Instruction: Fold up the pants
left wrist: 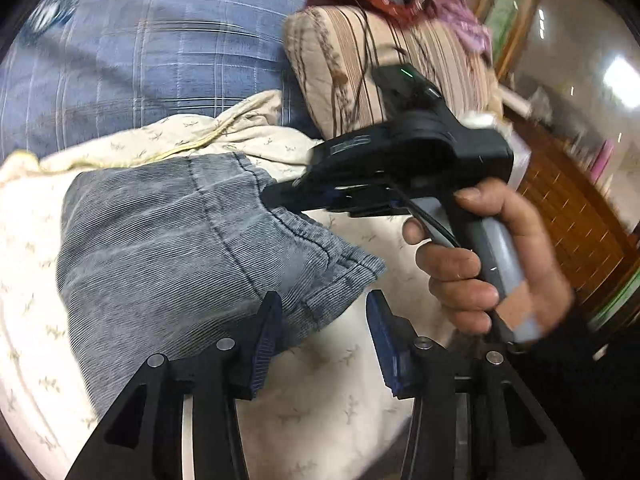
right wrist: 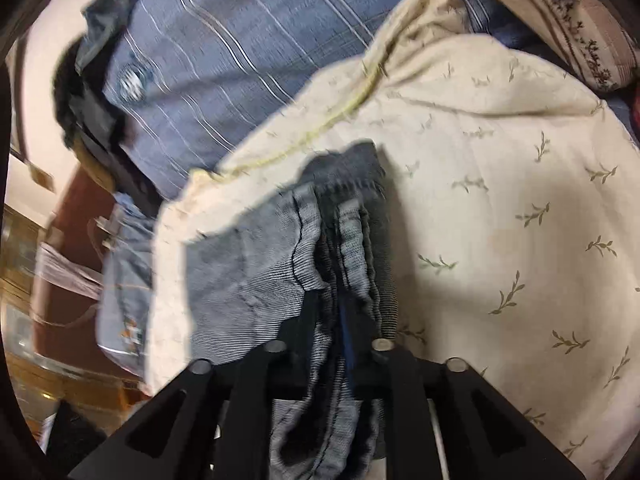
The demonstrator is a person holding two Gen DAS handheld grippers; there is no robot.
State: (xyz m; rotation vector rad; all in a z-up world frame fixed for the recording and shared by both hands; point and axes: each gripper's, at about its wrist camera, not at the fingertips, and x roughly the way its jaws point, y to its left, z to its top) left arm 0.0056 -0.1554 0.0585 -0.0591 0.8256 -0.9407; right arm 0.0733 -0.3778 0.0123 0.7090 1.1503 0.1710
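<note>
Gripping a bunched fold of the pants (right wrist: 256,280), my right claw (right wrist: 340,320) has grey cloth pinched between its fingers. My left claw (left wrist: 324,320) gapes, fingers apart, with the pants' edge just beside one finger (left wrist: 268,328). The pants lie on a cream sheet (right wrist: 500,200) on the bed, a blue plaid quilt (left wrist: 140,60) behind.
</note>
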